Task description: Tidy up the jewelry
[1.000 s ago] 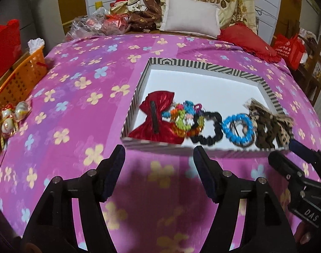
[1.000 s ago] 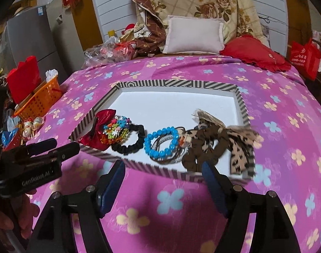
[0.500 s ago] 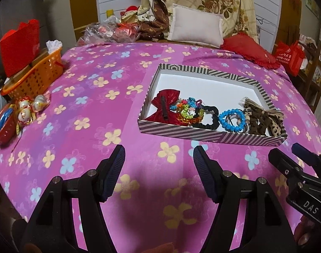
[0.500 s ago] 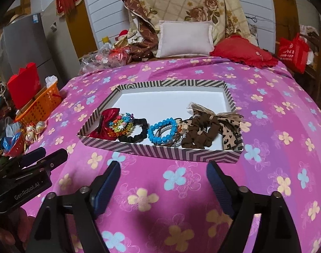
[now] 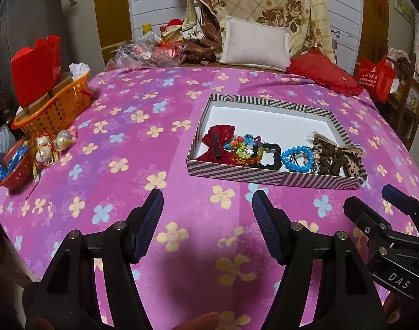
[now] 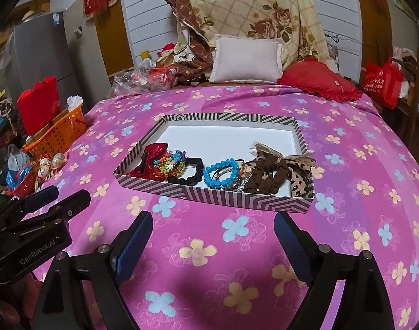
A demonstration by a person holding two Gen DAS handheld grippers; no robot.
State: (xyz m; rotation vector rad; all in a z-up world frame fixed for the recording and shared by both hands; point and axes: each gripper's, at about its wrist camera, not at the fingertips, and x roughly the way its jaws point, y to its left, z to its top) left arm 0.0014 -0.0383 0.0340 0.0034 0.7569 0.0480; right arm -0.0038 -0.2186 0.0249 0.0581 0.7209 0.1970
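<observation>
Both grippers drawn back from striped tray (image 6: pixel 220 196), jaws wide, empty

A black-and-white striped tray (image 6: pixel 209 196) sits on a magenta cloth (image 6: pixel 347 220) patterned with yellow and blue flowers.

The left gripper (image 5: pixel 208 209) is a black plastic frame whose two arms taper forward into fingers (image 5: pixel 151 220) faced with dark blue ribbed pads. Round silver screw heads sit on each arm near the pad bases. Seen side-on from the right wrist camera, its body carries white "GenRobot.AI" lettering. The right gripper (image 6: pixel 213 232) is the same build: black arms, blue ribbed pads (image 6: pixel 133 240), silver screws. From the left wrist camera its black side block shows small screw holes and white "DAS" lettering.
</observation>
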